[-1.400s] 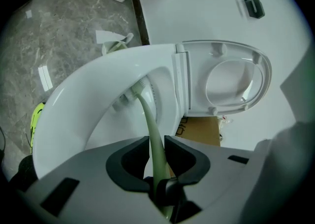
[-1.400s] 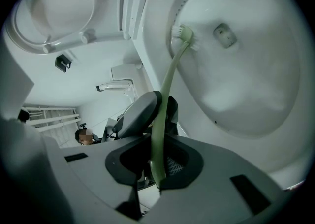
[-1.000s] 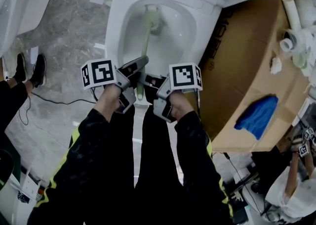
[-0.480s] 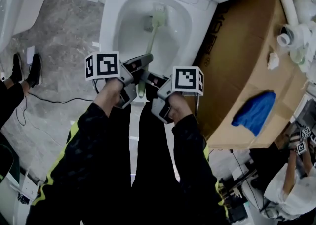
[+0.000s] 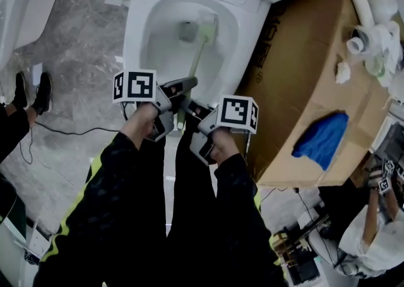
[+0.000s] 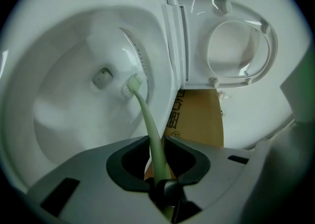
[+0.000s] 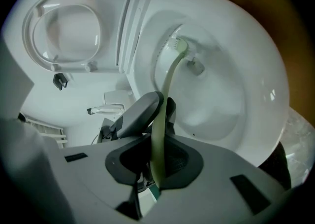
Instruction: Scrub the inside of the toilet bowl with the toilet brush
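Both of my tools are clamped on the pale green toilet brush [image 5: 194,60]. My left hand-held gripper [image 5: 182,84] has its jaws closed on the handle, which runs up from between them in the left gripper view. My right hand-held gripper [image 5: 190,108] grips the same handle just behind it, nearer the end. In the right gripper view the left one's grey jaw sits directly ahead of mine, touching the handle.

The brush reaches down into the white toilet bowl [image 5: 140,24]. Its bristle head [image 6: 134,84] lies against the back wall of the basin, just beside the drain opening [image 6: 102,77]. The seat [image 6: 239,46] stands raised behind the bowl.

To my right, touching the toilet's side, is a cardboard box [image 5: 297,71] with a blue cloth [image 5: 324,140] lying on it.
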A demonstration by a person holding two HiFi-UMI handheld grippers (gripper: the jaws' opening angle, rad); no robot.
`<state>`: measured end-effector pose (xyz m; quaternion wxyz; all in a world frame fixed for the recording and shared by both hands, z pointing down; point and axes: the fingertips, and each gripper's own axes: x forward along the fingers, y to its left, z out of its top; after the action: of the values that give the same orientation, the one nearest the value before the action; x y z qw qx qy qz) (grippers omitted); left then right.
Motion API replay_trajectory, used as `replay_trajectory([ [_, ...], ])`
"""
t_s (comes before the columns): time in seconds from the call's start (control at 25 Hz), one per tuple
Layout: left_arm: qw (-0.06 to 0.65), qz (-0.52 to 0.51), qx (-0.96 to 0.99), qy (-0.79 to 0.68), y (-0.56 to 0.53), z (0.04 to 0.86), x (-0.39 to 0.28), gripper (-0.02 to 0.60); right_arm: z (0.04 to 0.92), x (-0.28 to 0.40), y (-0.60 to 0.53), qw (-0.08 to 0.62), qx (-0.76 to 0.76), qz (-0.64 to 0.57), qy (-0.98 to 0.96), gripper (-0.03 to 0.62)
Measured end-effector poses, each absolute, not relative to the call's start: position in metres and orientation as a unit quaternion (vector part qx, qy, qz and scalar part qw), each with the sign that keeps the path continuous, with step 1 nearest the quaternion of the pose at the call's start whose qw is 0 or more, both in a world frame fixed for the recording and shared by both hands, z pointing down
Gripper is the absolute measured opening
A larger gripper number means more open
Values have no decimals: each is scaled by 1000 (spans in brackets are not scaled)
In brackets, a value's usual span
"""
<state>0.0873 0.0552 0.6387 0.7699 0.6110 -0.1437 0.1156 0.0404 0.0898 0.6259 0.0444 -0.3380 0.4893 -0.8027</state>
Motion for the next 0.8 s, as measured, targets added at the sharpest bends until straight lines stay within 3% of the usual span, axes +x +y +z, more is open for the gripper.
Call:
replay_trajectory([
  [0.8,784,121,591,-145,74,590,76,97,571,26,108,40,-294,-834,465,58],
])
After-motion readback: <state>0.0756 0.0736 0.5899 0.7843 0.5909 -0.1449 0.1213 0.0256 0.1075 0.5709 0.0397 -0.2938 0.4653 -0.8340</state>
